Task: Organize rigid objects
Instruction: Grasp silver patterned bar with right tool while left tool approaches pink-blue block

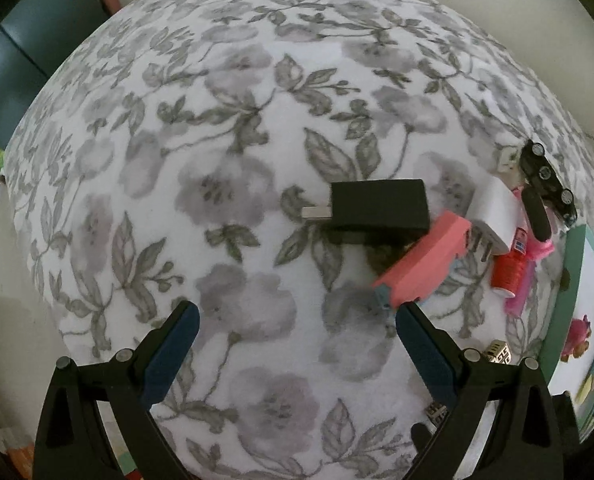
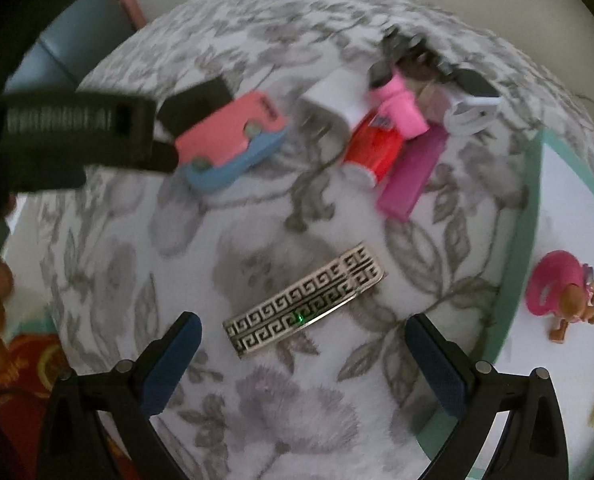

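Blue-padded fingers of the left gripper (image 1: pixel 295 314) are spread wide over the floral desk (image 1: pixel 233 152), grasping nothing; its right finger sits just beside one pink-and-blue case (image 1: pixel 423 266), with one black USB adapter (image 1: pixel 377 205) above centre. Right gripper (image 2: pixel 303 326) is likewise released, empty, one patterned metal cuff (image 2: pixel 305 304) lying between its fingers. Only the right wrist view shows a dog figurine (image 2: pixel 565 296) on the teal-edged board (image 2: pixel 525 224) at right, plus one red tube (image 2: pixel 373 144) clearly
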`<state>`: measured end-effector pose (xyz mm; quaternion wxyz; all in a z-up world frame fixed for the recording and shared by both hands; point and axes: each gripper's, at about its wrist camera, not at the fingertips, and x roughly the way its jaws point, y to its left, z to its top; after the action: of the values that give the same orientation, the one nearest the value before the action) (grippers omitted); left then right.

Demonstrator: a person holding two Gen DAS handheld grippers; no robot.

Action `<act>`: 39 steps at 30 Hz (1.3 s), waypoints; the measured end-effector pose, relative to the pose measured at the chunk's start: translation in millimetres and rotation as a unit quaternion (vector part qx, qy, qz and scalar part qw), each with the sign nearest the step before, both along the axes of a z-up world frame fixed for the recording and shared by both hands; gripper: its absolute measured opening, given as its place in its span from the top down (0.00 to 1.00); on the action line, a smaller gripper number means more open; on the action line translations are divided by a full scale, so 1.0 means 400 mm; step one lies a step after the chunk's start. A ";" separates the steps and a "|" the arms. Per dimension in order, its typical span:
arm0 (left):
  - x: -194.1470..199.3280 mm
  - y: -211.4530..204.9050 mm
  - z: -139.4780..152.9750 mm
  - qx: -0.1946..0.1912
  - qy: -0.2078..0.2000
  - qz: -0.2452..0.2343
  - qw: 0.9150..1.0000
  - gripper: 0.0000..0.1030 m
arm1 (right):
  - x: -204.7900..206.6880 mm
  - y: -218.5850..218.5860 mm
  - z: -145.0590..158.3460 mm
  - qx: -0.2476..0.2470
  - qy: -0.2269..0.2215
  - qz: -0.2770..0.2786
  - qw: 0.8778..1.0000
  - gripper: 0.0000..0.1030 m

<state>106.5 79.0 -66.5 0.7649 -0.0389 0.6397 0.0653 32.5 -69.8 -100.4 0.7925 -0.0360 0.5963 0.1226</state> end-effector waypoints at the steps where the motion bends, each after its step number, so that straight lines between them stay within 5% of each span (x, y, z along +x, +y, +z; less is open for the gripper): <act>1: 0.000 0.003 -0.001 -0.001 -0.001 0.001 1.000 0.04 | -0.001 0.002 -0.003 -0.006 -0.002 0.003 1.000 0.00; 14: -0.001 -0.013 -0.010 -0.010 0.003 -0.006 1.000 0.04 | 0.019 -0.005 -0.023 -0.024 -0.057 -0.018 0.998 0.01; 28: -0.001 -0.013 -0.012 -0.029 0.005 -0.011 1.000 0.04 | 0.040 -0.020 -0.002 -0.034 -0.073 -0.025 0.996 0.17; 39: 0.034 -0.037 -0.017 -0.096 -0.001 -0.011 0.995 0.04 | 0.041 -0.031 -0.008 -0.022 -0.068 -0.042 0.997 0.17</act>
<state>120.1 64.3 -73.1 0.7589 -0.1052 0.6426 -0.0045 48.7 -82.2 -103.8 0.8345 -0.0362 0.5449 0.0736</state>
